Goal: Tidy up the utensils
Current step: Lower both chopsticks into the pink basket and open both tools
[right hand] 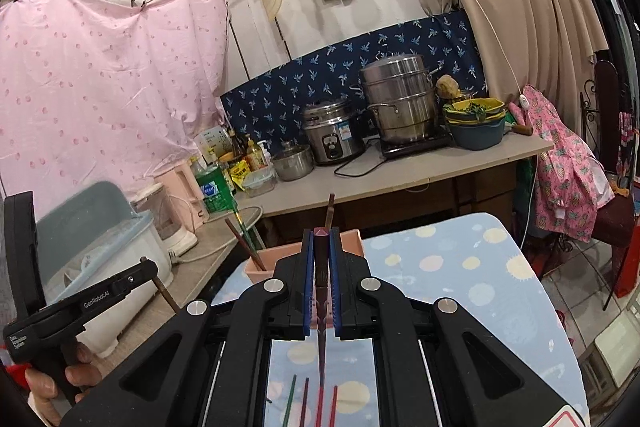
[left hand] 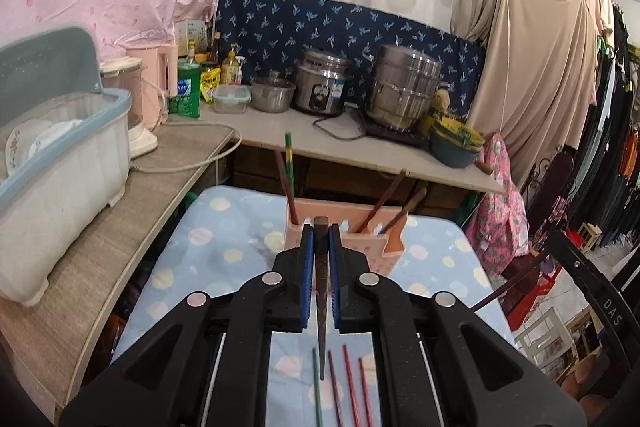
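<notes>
Two grippers are each clamped on a single chopstick, lifted above a table covered in a blue cloth (left hand: 224,227) with pastel dots. The left gripper (left hand: 321,227) has its blue pads pressed together on a dark brown chopstick (left hand: 321,307), which runs lengthwise between the jaws with its blunt end showing at the fingertips and its thin tip pointing back toward the camera. The right gripper (right hand: 321,233) holds a maroon chopstick (right hand: 321,291) the same way, its blunt end flush with the fingertips.

Just beyond both grippers stands a pink utensil holder (left hand: 352,243) on the cloth. Several chopsticks already lean in it: a green and a dark one at its left end (left hand: 289,171), brownish ones at its right end (left hand: 384,203).

Below the held sticks, four loose chopsticks (left hand: 348,387) lie side by side on the cloth close under the jaws: one green, one dark, two red.

From the right wrist view, the left gripper appears at the lower left, gripped by a hand (right hand: 52,383), with its chopstick jutting out beneath it.

A white dish rack (left hand: 60,163) sits on the wooden counter to the left.
</notes>
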The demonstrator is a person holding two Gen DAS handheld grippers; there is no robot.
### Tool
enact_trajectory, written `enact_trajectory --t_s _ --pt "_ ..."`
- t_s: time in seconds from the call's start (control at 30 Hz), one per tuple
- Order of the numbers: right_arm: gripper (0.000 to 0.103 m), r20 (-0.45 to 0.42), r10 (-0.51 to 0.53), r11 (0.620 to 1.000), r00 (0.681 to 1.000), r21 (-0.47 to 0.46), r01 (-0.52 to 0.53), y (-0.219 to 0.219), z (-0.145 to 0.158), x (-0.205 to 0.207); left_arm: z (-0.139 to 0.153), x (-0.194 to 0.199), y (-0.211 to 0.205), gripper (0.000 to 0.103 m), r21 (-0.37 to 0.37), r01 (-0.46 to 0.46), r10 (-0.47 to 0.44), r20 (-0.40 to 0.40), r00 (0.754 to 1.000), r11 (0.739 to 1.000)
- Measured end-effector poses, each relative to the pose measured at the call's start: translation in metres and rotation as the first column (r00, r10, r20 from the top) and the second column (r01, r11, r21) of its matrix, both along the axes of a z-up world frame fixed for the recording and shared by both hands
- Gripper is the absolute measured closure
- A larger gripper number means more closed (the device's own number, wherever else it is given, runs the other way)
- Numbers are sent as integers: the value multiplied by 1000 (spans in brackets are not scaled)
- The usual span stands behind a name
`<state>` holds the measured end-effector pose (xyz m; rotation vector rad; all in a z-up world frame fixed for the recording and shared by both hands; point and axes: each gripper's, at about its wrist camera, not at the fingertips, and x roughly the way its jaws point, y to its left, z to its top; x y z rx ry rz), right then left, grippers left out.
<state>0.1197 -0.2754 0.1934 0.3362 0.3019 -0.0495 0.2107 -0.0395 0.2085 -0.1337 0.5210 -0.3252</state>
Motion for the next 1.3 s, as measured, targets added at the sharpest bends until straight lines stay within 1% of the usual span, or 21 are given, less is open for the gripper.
enact_trajectory --t_s 0.17,0.27,0.37,0.47,0.63,0.77,0.93,1.1,1.23,1.3 --pt "96 64 -3 1000 998 29 1 -8 31 32 42 24 -2 96 -36 -26 29 94 995 999" --pt "96 96 -4 999 995 52 -1 -13 47 56 63 43 -2 96 -61 -42 50 137 989 997" --pt "96 115 -11 998 993 60 4 -16 59 80 76 62 -3 96 -75 -59 71 168 983 995" --pt "96 122 -15 998 992 64 7 -18 64 102 79 81 -5 96 -77 -72 84 174 981 994" --pt "96 103 -22 998 994 64 15 -20 58 134 66 110 -12 96 -65 -89 98 157 983 994" --pt "96 61 -19 998 998 63 15 -20 37 151 48 122 -19 96 -41 -93 98 136 986 995" --pt "96 -11 -6 997 1000 71 7 -16 2 164 11 133 -23 96 -15 -86 87 67 994 996" --pt "96 -75 -1 998 997 64 6 -12 -23 173 -17 139 -25 96 -2 -76 76 0 997 997" --pt "95 -98 7 999 995 54 -1 -8 -30 174 -30 137 -30 95 11 -55 55 -17 998 998" --pt "94 -100 5 999 995 51 0 -7 -29 172 -33 132 -32 93 23 -57 58 -12 998 998"
